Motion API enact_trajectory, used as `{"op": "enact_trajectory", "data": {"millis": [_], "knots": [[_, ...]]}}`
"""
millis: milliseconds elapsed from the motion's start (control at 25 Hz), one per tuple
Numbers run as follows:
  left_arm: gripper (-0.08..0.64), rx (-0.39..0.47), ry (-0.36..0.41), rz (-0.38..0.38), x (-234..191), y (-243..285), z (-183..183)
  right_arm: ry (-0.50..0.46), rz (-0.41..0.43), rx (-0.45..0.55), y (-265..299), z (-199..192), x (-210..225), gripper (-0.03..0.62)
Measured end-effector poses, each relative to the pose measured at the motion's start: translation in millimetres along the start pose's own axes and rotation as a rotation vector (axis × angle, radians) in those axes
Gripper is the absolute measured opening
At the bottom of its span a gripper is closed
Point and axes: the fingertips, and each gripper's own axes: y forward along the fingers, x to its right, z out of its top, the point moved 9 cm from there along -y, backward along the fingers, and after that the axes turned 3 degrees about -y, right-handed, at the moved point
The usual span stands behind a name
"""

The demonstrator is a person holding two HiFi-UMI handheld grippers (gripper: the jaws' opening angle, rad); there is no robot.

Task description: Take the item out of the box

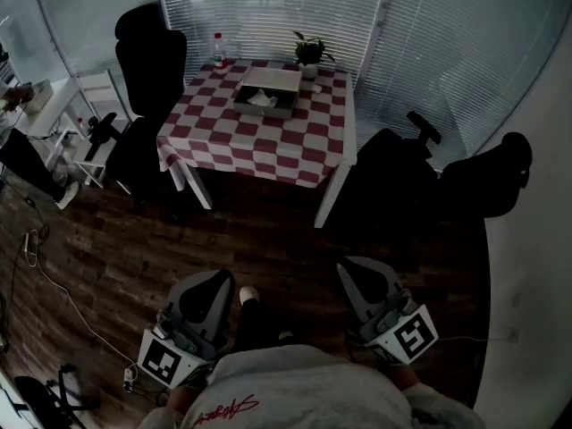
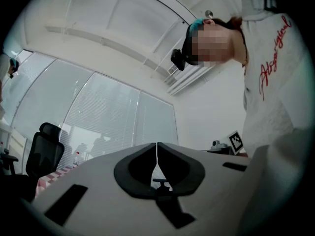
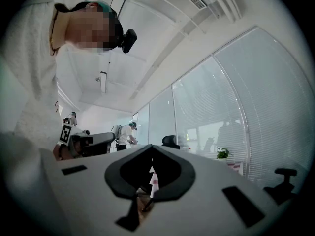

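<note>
the bench [image 1: 259,155], draped in a red-and-white check cloth, stands across an open stretch of dark wood floor [image 1: 179,239]. bare boards run from the bench's near edge and its white legs to the two grippers. a black office chair [image 1: 150,70] crowds the bench's left side. two more dark chairs [image 1: 393,164] sit just off its right side, so the near edge is the free one. a blind-covered glass wall [image 1: 286,3] runs close behind the bench's far edge. a cable [image 1: 49,280] trails over the floor well off its near-left corner.

the box [image 1: 286,110] sits on the far half of the bench, about midway between the sides, with the pale item [image 1: 261,99] lying inside it. a bottle [image 1: 219,50] stands at the bench's far-left corner and a potted plant [image 1: 310,56] at its far-right corner, each apart from the box.

the left gripper [image 1: 217,280] and right gripper [image 1: 353,266] hang side by side well short of the bench's near edge, both aimed toward it. the left gripper's fingers [image 2: 98,176] are pressed together, with only a hairline seam at the tips, and pinch nothing. the right gripper's fingers [image 3: 221,181] are likewise pressed together and empty (a red-and-white sliver shows through the opening behind their tips). neither gripper touches the box, the item or the bench.
</note>
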Motion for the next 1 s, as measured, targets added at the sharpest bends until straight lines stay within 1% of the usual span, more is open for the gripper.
{"op": "enact_trajectory", "data": {"millis": [200,360,480,760,1000], "knots": [[0.018,-0.013,-0.02,-0.015,-36.7,12.6,-8.4,-0.045,-0.015,0.054,27.7,1.4,10.2,0.009],[0.018,-0.008,-0.031,-0.024,-67.0,26.0,-12.0,-0.025,-0.031,0.033,55.1,-4.9,21.8,0.009],[0.018,-0.014,-0.042,-0.012,-91.7,28.4,-18.8,-0.016,-0.04,0.033,76.3,-9.3,31.7,0.009],[0.018,-0.008,-0.012,-0.01,-140.2,53.9,-20.5,-0.016,-0.037,0.011,123.7,-22.8,60.5,0.009],[0.018,0.029,-0.021,-0.022,-171.0,76.7,-13.2,-0.024,-0.046,0.031,156.7,-19.3,76.6,0.009]]}}
